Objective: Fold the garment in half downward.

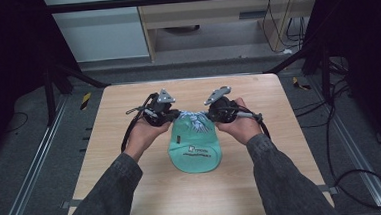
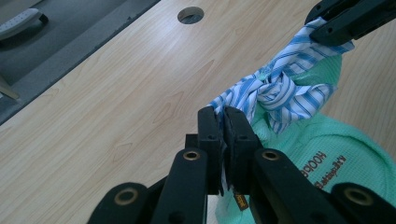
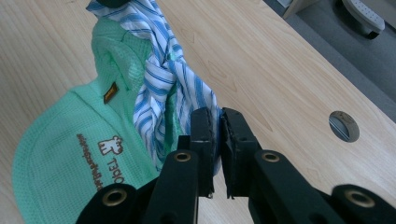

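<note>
Green mesh bag (image 1: 195, 148) lies flat near the middle of the wooden table (image 1: 133, 191), its printed end toward the person and its neck pointing away. Blue-and-white striped tie strips (image 1: 193, 119) come off the neck and are crossed into a knot (image 2: 273, 91) just above the fabric. Left gripper (image 1: 161, 112) has its jaws closed tight on the end of one strip; in the left gripper view the striped cloth is pinched between the black pads and runs up from them to the knot. Right gripper (image 1: 221, 107) is likewise clamped on the other strip end, with cloth between its pads in the right gripper view (image 3: 215, 140). Both tongs are essentially fully closed, with nothing but thin fabric in the gap. The two hands sit on either side of the neck, with the strips stretched between them (looks like the cinching stage of tying the bag shut). Risks from here, as I judge them: each grip sits close to the very end of its strip, so a hard outward pull could slip the cloth out of a pad and slacken the knot. An uneven pull may drag the light bag sideways across the table rather than tighten anything. Releasing before the knot is seated would probably let the crossed strips spring apart.
</note>
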